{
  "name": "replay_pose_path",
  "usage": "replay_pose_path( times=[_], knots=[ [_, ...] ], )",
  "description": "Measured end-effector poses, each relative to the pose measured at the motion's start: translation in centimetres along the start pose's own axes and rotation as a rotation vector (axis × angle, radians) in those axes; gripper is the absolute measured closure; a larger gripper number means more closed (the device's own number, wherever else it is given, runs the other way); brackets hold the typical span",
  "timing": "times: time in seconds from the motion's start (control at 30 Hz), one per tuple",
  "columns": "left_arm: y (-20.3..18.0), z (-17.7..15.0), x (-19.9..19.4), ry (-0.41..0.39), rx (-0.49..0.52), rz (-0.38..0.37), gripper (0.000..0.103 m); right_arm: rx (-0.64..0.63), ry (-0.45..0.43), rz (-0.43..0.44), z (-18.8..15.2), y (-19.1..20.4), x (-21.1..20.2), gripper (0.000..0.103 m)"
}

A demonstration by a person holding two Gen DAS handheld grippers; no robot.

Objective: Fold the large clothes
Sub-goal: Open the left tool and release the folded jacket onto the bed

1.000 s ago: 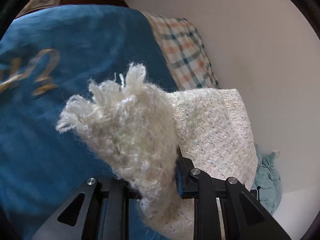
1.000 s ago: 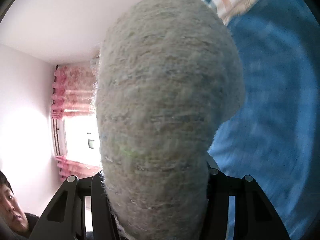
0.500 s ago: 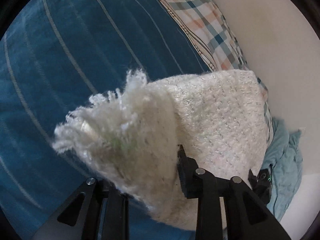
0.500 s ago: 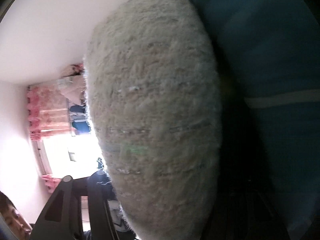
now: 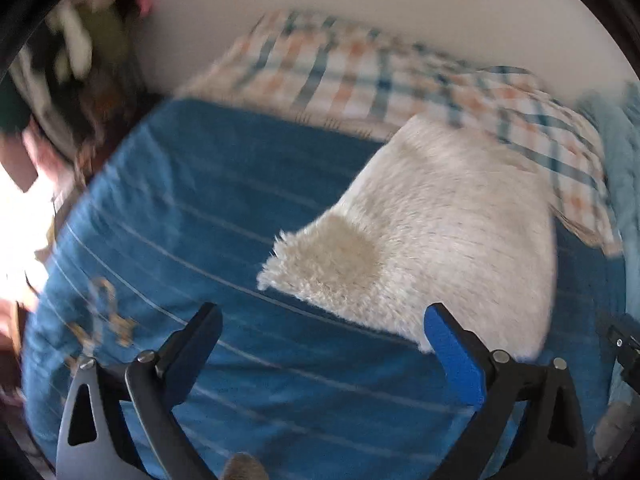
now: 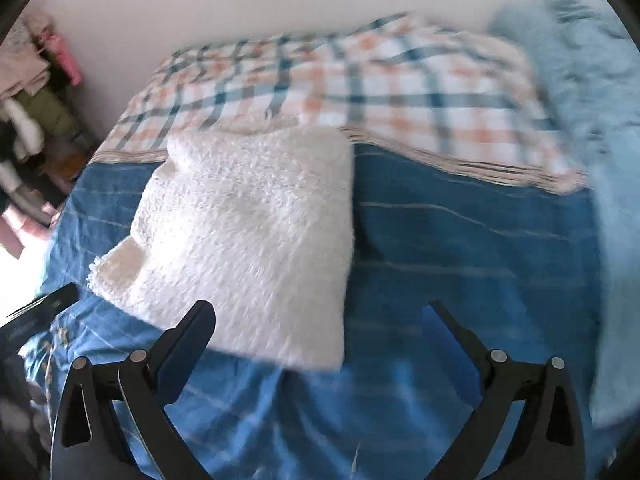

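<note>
A fluffy cream knitted garment (image 5: pixel 440 236) lies folded on the blue striped bedspread (image 5: pixel 208 216); it also shows in the right wrist view (image 6: pixel 248 232). A fringed corner (image 5: pixel 320 264) points left. My left gripper (image 5: pixel 320 320) is open and empty, just in front of the garment's near edge. My right gripper (image 6: pixel 320 316) is open and empty, above the garment's near right corner. The left gripper's tip (image 6: pixel 44 308) shows at the left edge of the right wrist view.
A plaid pillow (image 6: pixel 340 80) lies behind the garment by the white wall. A light blue cloth (image 6: pixel 592 92) is bunched at the right. Clothes and clutter (image 6: pixel 28 92) stand at the far left beyond the bed.
Both grippers have let go of the cream garment and opened. The garment now lies flat on the bed, and both grippers have drawn back from it.
</note>
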State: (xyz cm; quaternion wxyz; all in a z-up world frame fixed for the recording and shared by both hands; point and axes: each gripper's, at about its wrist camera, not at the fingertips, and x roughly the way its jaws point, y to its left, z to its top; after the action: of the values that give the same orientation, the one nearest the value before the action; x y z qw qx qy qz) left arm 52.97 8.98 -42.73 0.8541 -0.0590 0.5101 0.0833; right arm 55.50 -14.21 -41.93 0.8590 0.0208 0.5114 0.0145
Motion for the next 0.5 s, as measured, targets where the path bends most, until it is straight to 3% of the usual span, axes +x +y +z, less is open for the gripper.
replay_pose_path(
  times=[0.07, 0.2, 0.4, 0.5],
  knots=[
    [0.2, -0.8, -4.0, -0.033, 0.041, 0.018, 0.0, 0.013, -0.047, -0.068, -0.4, 2.2, -5.2, 0.0],
    [0.7, -1.3, -10.4, -0.083, 0.069, 0.0, 0.0, 0.014, -0.13, -0.165, -3.4, 1.4, -17.7, 0.0],
    [0.8, -2.5, -20.6, -0.147, 0.127, -0.043, 0.0, 0.022, -0.218, -0.216, -6.3, 3.2, -33.6, 0.0],
    [0.9, -3.8, -26.4, -0.184, 0.158, -0.029, 0.0, 0.025, -0.243, -0.23, -8.0, 3.8, -40.9, 0.0]
  ],
)
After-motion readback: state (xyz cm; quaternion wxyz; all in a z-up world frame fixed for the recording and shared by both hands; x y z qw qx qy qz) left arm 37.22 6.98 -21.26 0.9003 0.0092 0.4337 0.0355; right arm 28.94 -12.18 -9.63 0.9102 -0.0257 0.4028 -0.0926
